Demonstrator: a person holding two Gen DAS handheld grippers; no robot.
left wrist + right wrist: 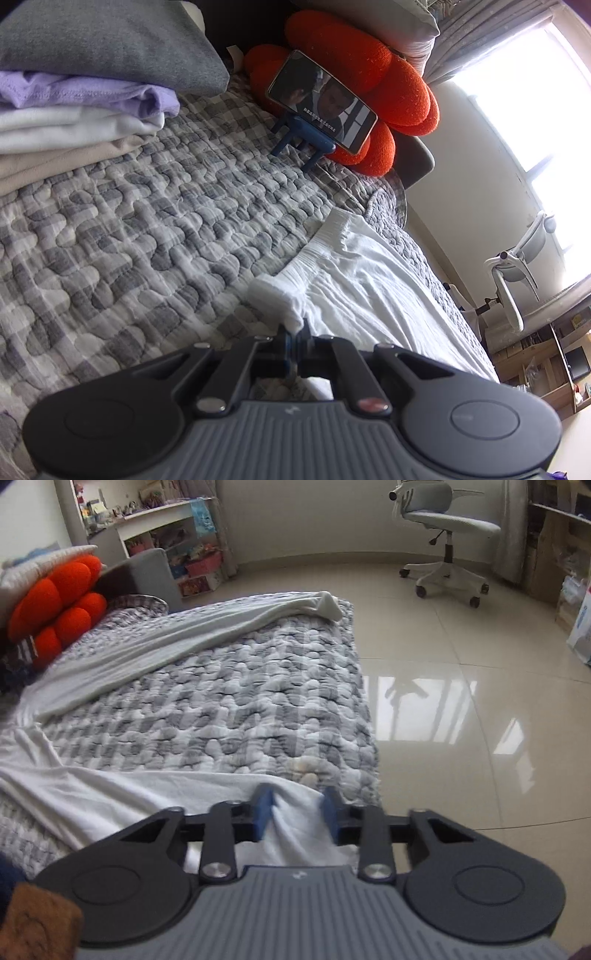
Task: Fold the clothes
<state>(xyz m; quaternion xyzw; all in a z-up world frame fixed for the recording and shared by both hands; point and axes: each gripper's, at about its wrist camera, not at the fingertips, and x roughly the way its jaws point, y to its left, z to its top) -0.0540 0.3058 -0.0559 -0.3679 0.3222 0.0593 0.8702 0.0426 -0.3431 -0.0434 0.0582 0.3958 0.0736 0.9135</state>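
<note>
Right now you are pinching the elastic waistband corner of the white trousers (354, 280) with your left gripper (294, 334); its jaws are sitting nearly together, with a fold of white cloth bunching between them. The trousers are lying across the grey checked quilt (147, 229), near the bed's edge. Your right gripper (297, 814) is sitting over the end of one white leg (147, 797) at the bed's edge; its blue fingers (263, 808) are standing fairly wide, with cloth lying between them, and you cannot tell whether they are touching it on both sides. The other leg (177, 642) is stretching away across the quilt toward the far corner. In the left wrist view a stack of folded clothes (81, 110) is resting at the upper left, under a grey pillow (107, 44). A phone (321, 101) on a blue stand is leaning against the orange cushion (354, 66). A pale office chair (447, 528) is standing on the shiny tiled floor (461, 686).
</note>
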